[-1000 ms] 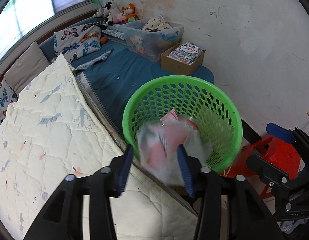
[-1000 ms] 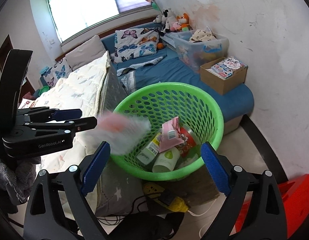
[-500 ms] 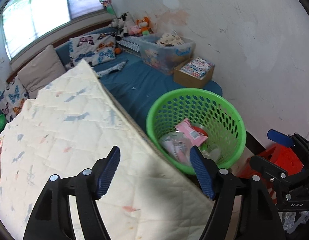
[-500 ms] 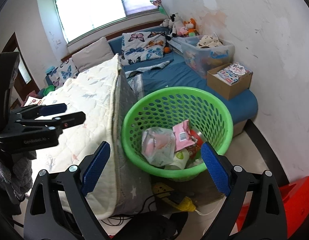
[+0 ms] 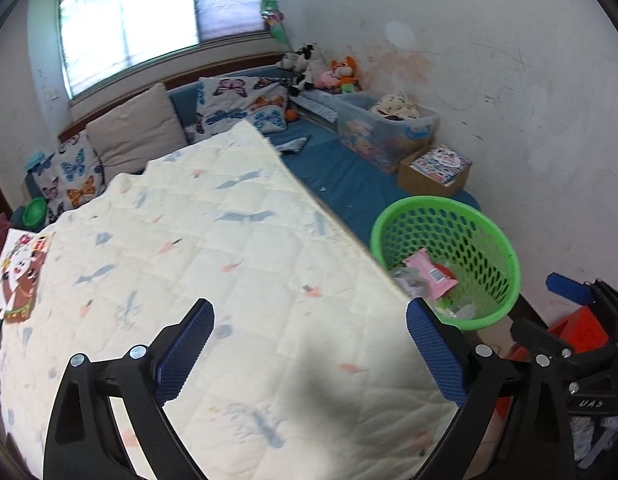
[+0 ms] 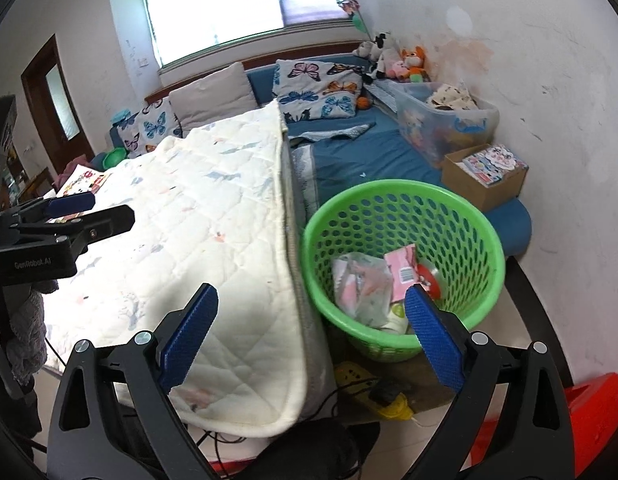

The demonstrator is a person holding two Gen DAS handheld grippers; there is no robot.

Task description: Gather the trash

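Note:
A green perforated basket (image 6: 481, 240) stands beside the bed and shows in the left wrist view (image 5: 505, 248) too. It holds a crumpled clear plastic bag (image 6: 359, 284), a pink wrapper (image 6: 403, 270) and other trash. My left gripper (image 5: 309, 350) is open and empty above the quilted mattress (image 5: 197, 248); it also shows in the right wrist view (image 6: 69, 210). My right gripper (image 6: 309, 334) is open and empty, just in front of the basket; it also shows in the left wrist view (image 5: 569, 300). A printed paper or wrapper (image 5: 19, 276) lies at the mattress's left edge.
Blue bedding (image 6: 369, 156) lies behind the basket with a cardboard box of books (image 6: 489, 168) and a clear storage bin (image 6: 445, 120). Pillows and plush toys line the window wall. A yellow power strip (image 6: 373, 392) and cables lie under the basket. A red stool (image 6: 597, 408) stands at right.
The left gripper opened and dropped the plastic bag into the basket, then drew back left over the mattress. The right gripper stayed open and pulled back slightly.

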